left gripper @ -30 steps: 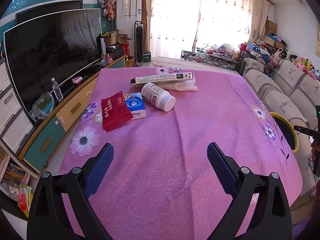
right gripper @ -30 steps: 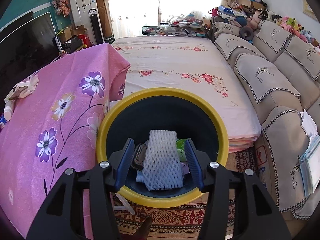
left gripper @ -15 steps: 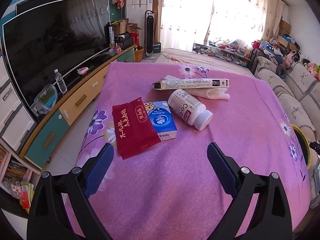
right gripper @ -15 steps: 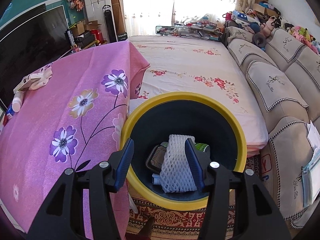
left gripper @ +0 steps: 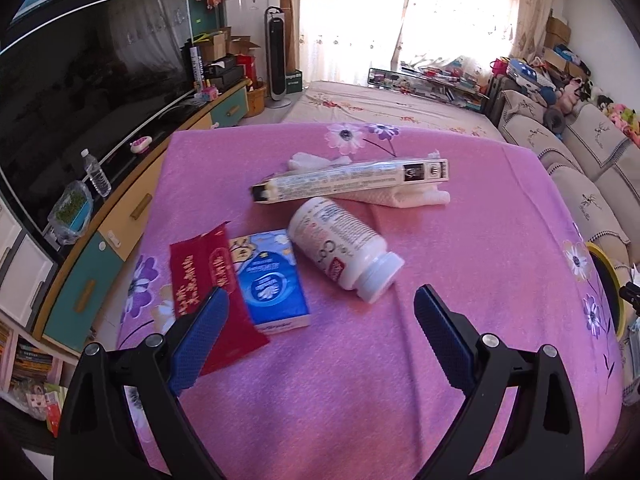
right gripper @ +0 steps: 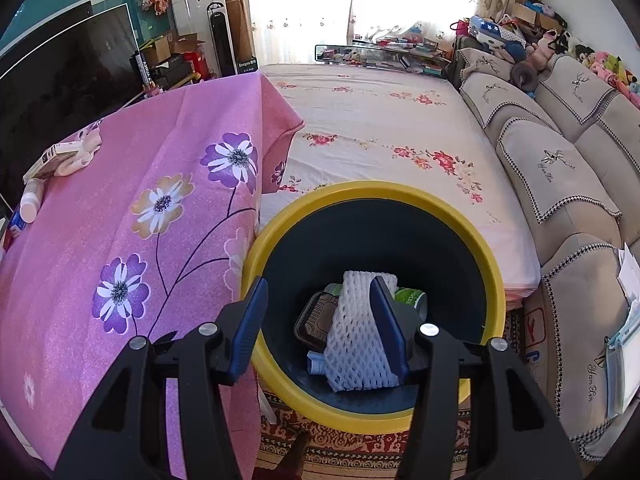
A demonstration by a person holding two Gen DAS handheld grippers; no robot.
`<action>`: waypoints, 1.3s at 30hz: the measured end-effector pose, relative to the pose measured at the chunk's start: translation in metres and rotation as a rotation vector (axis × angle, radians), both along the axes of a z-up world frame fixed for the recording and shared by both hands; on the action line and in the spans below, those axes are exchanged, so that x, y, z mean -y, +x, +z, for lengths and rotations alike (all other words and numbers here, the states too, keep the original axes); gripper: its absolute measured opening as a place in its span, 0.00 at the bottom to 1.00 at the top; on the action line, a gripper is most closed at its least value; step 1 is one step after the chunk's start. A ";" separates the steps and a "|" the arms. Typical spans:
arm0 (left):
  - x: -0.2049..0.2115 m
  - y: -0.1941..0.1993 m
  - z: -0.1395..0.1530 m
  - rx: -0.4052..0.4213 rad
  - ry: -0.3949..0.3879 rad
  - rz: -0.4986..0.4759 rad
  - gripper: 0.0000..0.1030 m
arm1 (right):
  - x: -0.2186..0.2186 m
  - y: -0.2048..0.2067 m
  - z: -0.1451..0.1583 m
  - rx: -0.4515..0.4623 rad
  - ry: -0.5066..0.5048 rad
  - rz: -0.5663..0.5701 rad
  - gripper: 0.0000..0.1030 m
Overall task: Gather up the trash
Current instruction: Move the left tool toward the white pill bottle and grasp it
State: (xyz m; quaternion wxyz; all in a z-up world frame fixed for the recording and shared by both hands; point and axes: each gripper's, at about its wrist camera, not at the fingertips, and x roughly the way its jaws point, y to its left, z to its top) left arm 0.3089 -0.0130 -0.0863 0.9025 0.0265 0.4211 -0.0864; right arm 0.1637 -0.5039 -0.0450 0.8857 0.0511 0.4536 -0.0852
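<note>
On the pink flowered tablecloth [left gripper: 460, 248] lie a white pill bottle [left gripper: 340, 248] on its side, a blue tissue pack [left gripper: 270, 280], a red packet [left gripper: 196, 276], a long white box [left gripper: 352, 180] and a crumpled white tissue [left gripper: 416, 198]. My left gripper [left gripper: 320, 300] hovers open just before them; its left finger overlaps the red packet in the picture. My right gripper [right gripper: 318, 280] is open above the near left rim of the yellow-rimmed bin [right gripper: 492, 264]. In the bin lie a white foam net [right gripper: 356, 340], a black tray [right gripper: 316, 320] and a green can [right gripper: 412, 296].
A large TV [left gripper: 100, 92] and a low cabinet [left gripper: 120, 220] with a water bottle [left gripper: 96, 174] run along the left. A floral mattress [right gripper: 380, 120] lies beyond the table. A sofa [right gripper: 560, 168] lines the right. The bin stands on a patterned rug [right gripper: 360, 440] beside the table.
My left gripper has come forward and lower over the table, so the trash items now lie close before its fingers. The right gripper has drifted left across the bin; the foam net stays inside.
</note>
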 end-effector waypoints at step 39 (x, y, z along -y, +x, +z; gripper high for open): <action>0.071 0.103 -0.057 -0.132 0.078 -0.029 0.45 | 0.015 0.003 -0.019 -0.020 0.037 0.012 0.50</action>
